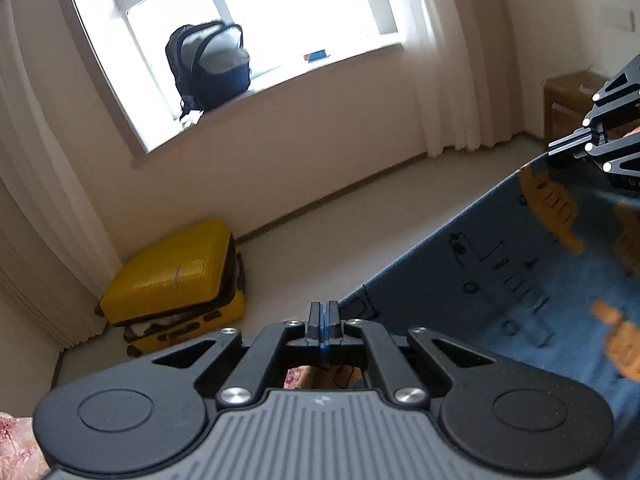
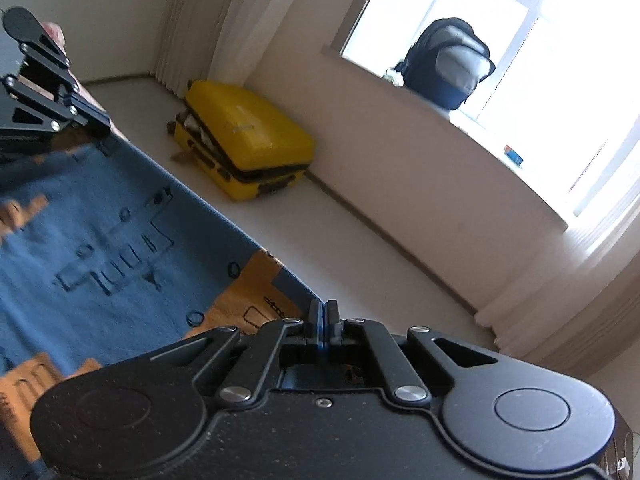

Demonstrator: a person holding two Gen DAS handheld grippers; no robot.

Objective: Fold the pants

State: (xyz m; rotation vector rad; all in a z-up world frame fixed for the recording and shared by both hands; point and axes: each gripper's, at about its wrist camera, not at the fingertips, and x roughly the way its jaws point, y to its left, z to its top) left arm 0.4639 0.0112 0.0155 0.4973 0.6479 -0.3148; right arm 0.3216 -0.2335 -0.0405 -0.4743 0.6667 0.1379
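My left claw (image 1: 324, 320) is pinched tight on the top edge of the blue printed cotton pants with orange patches (image 1: 520, 272), and my right claw (image 2: 324, 320) grips the same edge at its other end, so the cloth hangs stretched in the air between them, above the pale floor. I judge the folding barely begun: the pants are lifted and spread, with no fold visible yet. I count one pair of pants, two claws, one yellow hard-shell suitcase (image 1: 176, 284), one dark backpack (image 1: 210, 66) on the windowsill.
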